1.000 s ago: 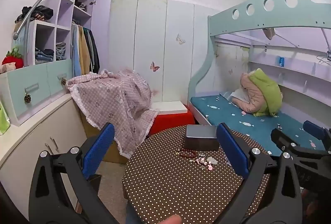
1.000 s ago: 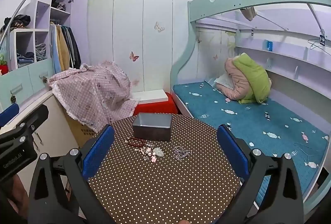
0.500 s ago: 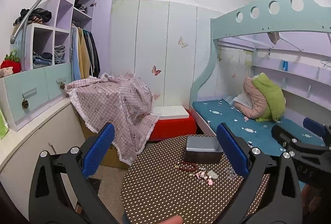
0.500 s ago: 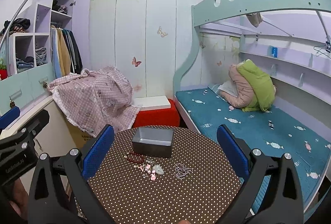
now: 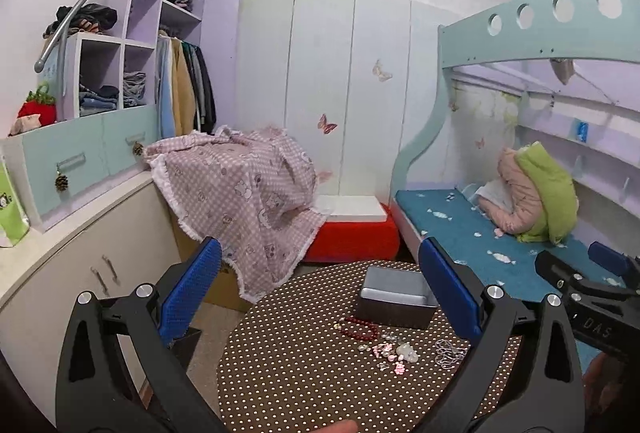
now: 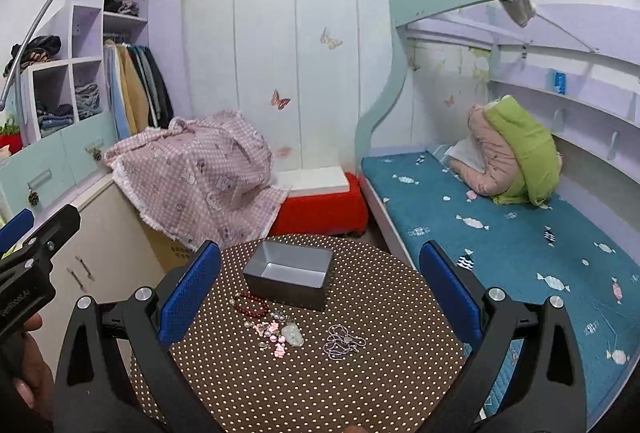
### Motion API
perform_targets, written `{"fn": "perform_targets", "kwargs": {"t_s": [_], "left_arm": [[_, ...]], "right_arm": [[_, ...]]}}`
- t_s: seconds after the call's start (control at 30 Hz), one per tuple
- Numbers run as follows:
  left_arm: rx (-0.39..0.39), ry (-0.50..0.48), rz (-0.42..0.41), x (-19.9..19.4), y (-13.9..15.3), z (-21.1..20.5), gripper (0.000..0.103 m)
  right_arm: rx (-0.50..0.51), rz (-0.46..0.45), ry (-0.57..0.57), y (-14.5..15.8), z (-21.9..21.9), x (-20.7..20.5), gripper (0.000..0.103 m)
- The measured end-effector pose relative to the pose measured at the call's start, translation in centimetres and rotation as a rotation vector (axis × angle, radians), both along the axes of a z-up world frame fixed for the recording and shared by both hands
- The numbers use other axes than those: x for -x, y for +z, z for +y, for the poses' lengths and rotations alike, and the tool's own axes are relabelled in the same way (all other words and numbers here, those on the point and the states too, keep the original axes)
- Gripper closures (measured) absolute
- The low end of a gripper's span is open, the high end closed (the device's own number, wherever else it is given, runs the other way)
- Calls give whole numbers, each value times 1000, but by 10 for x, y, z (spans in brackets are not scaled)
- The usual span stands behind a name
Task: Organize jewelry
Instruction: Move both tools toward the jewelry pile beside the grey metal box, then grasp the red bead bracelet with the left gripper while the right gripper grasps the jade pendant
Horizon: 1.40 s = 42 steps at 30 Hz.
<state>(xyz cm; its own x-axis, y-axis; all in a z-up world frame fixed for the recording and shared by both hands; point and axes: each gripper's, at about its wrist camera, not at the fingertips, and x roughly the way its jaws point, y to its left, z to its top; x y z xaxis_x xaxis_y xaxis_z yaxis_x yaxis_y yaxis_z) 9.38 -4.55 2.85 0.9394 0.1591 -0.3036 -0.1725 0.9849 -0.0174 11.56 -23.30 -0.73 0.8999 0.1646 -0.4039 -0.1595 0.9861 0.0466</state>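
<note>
Jewelry: all of it's loose on the tabletop [image 6: 360, 393], bunched just in front of the grey box [image 6: 289, 275], nothing inside the box that I can see.
Bunk bed [image 6: 500, 233]: biggest thing in my view, teal mattress along the right with a pink and green bundle at the far end.
Tabletop: round, brown with white dots, sits low in both of my cams.
Pink checked cloth [image 5: 240, 193]: draped over something to the left of the tabletop.
Grey box: open, rectangular, at the far side of the tabletop.
Left gripper [image 5: 320, 297]: blue fingers spread wide, holding nothing, hanging above the tabletop's near left edge.
Right gripper [image 6: 320, 297]: same deal, fingers wide and empty, the box and jewelry framed between them.
Red bead bracelet [image 6: 251, 305]: nearest the box, on the left of the bunch.
Silver chain [image 6: 343, 341]: tangled heap off to the right, a bit apart.
Pale pendant [image 6: 292, 333]: in the middle, with tiny pink charms [image 6: 276, 345] scattered beside it.
</note>
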Motion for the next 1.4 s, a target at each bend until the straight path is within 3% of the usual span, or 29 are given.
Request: {"fn": "perform_targets", "kwargs": {"t_s": [0.2,0.5,0.6,0.73,0.93,1.4], "left_arm": [[1,21,12,-5,-7,0,5],[-46,-106,6,-14,-11,12,5],[-86,-149,32,-21,-28,20,5],[-65,-198,125,-42,-58,39,5],[-47,-183,183,-70,-99,54,5],[-81,-147,447,-197,-216,40,5]], "right_arm": [[42,2,20,5,2,-8,8],[43,-31,-84,9,6,4,7],[36,2,-134,-4,6,4,7],[30,75,-177,-25,5,-6,8],[65,105,-180,-46,5,-25,8],[78,363,-177,-137,-13,-82,8]]}}
